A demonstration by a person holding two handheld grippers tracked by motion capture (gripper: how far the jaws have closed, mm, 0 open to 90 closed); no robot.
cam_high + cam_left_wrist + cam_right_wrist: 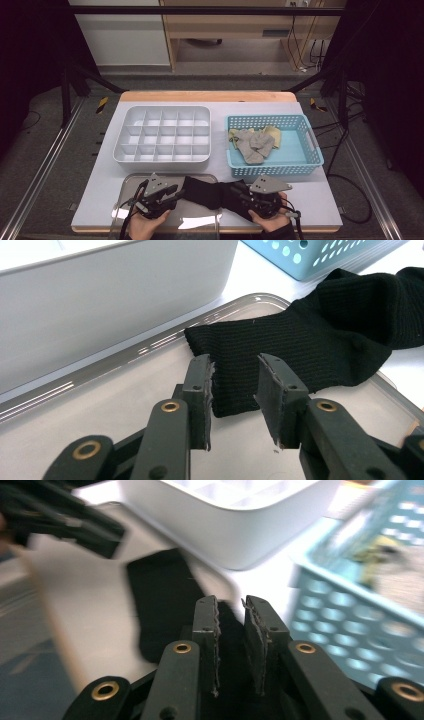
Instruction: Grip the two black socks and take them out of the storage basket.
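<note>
- The left gripper (234, 375) stands partly open, its jaws astride the cuff end of the black sock (300, 345), pads not pressing.
- The right gripper (231, 611) shows a narrow gap above the sock's other end, nothing pinched.
- The sock lies across the clear tray (197, 223), just ahead of both tools.
- Best bet: close squarely on both layers before lifting.
- Beyond sit the white divided box (162, 135) and the blue basket (302, 152).

We've got the divided organizer (162, 135) sitting at the back left of the table (310, 200), with the basket (274, 145) right beside it on the right and a few socks (255, 142) piled inside. In front of the organizer lies a tray (167, 220), and one sock (207, 192) stretches from the tray's right end onto the table before the basket.
</note>
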